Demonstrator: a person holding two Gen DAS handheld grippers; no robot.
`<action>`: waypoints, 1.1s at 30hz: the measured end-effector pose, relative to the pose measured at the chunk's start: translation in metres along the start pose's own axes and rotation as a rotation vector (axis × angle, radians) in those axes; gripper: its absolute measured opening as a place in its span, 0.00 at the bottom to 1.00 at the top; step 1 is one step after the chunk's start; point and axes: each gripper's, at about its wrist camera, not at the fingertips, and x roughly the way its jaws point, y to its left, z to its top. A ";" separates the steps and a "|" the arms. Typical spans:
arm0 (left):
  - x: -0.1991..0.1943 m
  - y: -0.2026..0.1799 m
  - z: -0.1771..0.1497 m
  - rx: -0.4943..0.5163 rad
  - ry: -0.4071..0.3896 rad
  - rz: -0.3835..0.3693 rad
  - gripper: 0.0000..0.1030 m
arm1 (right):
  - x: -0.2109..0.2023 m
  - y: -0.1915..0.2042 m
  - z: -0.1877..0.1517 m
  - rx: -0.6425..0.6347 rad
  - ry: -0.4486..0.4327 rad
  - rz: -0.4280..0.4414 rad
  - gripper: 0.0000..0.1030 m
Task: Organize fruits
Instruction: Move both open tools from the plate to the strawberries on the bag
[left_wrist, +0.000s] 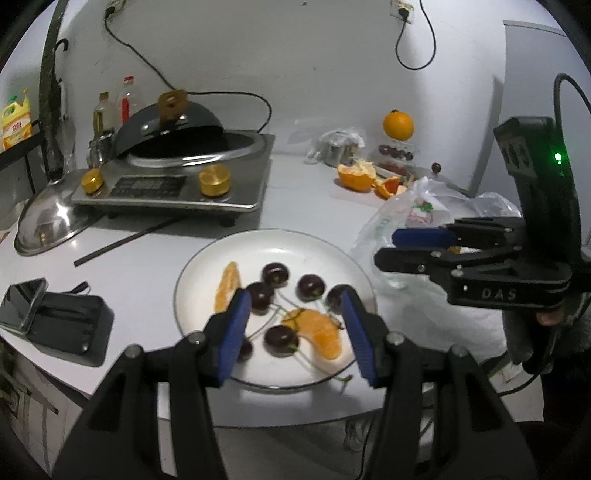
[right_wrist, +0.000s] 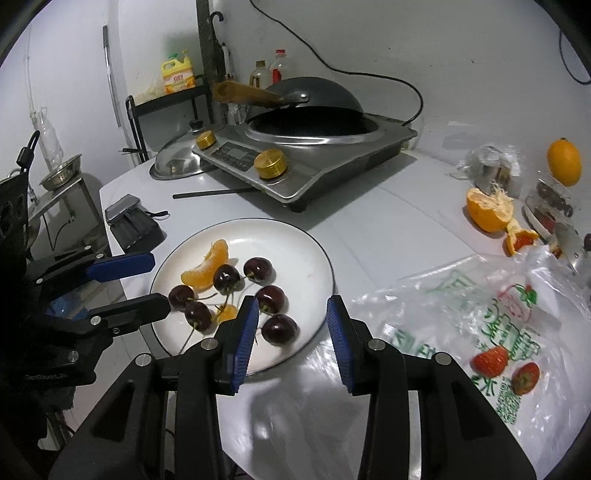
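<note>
The white plate (left_wrist: 207, 266) sits near the front edge of the desk (left_wrist: 317, 206), already carrying dark cherries (right_wrist: 258, 268) and two orange segments (right_wrist: 207, 271), so I'd call the sorting well underway. Left to go, it seems: two strawberries (right_wrist: 491, 360) in the plastic bag (right_wrist: 461, 314) just right of the plate, a half-peeled orange (right_wrist: 487, 212) and a whole orange (right_wrist: 564, 161) farther back. Left tongs (left_wrist: 291, 325) hover over the plate, jaws apart, nothing between them. Right tongs (right_wrist: 291, 332) hang above the plate's right rim, also parted and empty. Room's tight: the plate overhangs toward the desk's near edge, the bag crowds its right, the induction cooker (right_wrist: 295, 158) sits behind. Open desk lies between cooker and bag.
</note>
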 end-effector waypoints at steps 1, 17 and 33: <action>0.000 -0.004 0.001 0.005 0.001 -0.001 0.54 | -0.004 -0.003 -0.002 0.005 -0.006 -0.001 0.39; 0.014 -0.067 0.015 0.080 0.019 -0.024 0.66 | -0.051 -0.058 -0.038 0.089 -0.053 -0.039 0.40; 0.037 -0.114 0.027 0.128 0.041 -0.030 0.66 | -0.075 -0.110 -0.068 0.159 -0.070 -0.068 0.40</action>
